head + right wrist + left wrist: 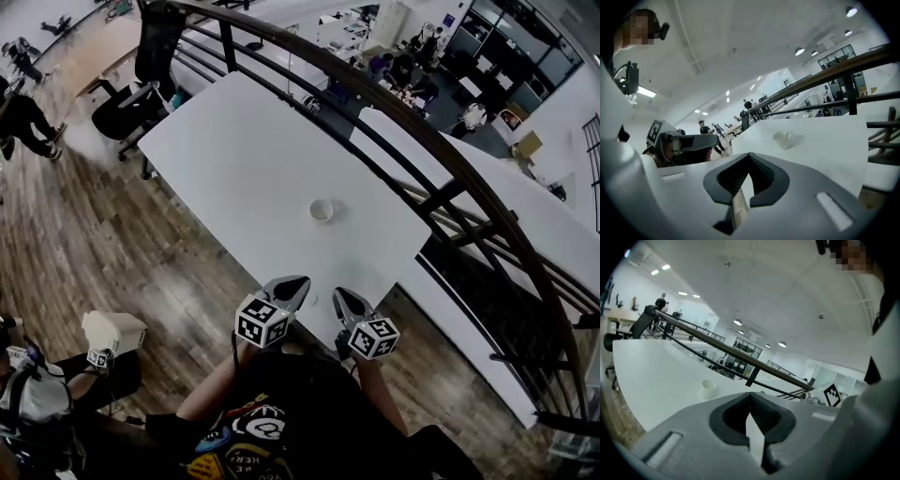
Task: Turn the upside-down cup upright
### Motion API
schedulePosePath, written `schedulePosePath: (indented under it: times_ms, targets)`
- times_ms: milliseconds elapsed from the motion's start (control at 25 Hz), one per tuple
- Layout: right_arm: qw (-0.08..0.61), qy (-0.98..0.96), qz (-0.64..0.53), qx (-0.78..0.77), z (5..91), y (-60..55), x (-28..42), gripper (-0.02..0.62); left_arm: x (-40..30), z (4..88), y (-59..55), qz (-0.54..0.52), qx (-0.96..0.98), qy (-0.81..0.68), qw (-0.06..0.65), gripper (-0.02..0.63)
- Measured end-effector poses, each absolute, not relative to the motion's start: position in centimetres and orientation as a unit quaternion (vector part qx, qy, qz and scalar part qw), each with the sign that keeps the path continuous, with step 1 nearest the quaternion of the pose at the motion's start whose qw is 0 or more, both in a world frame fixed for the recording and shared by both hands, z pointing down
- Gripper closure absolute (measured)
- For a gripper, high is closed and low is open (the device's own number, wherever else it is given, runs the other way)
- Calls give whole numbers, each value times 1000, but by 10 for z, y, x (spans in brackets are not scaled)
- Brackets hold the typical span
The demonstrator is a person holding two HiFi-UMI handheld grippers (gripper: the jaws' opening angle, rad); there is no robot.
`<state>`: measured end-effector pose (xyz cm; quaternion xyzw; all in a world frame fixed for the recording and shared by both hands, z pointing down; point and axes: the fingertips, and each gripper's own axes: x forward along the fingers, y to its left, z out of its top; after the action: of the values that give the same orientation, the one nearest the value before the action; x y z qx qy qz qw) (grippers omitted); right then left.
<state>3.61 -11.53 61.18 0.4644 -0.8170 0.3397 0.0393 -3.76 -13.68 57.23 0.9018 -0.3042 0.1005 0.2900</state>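
Left tongs (298,283), right tongs (339,296) both closed tight, empty; white cup (322,210) upright on table (234,169), well apart

One cup (322,210) stands on one white counter (234,159), with two grippers in view, the left gripper (292,286) and the right gripper (343,300), plus one black office chair (141,66) and one dark curved railing (422,127).

Small white cup (322,210) with one loop handle on its side, standing upright on its base, round mouth facing up, resting on the white desk (244,169), toward the desk's near end, clear of its edges
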Motion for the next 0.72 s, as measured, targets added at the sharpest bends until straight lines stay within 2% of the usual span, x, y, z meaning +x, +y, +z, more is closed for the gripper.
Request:
schedulePosePath:
  times_ms: [120,360,720]
  targets:
    - [22,-819,317,477,586,-78,42,597,-21,557,-110,114,902,-336,245,601]
    - [16,-842,267,469,541,-12,80,598,31,533,-31,115,898,-363,220,601]
    - [5,-853,247,459,525,24,87,598,30,530,26,137,902,-360,195,601]
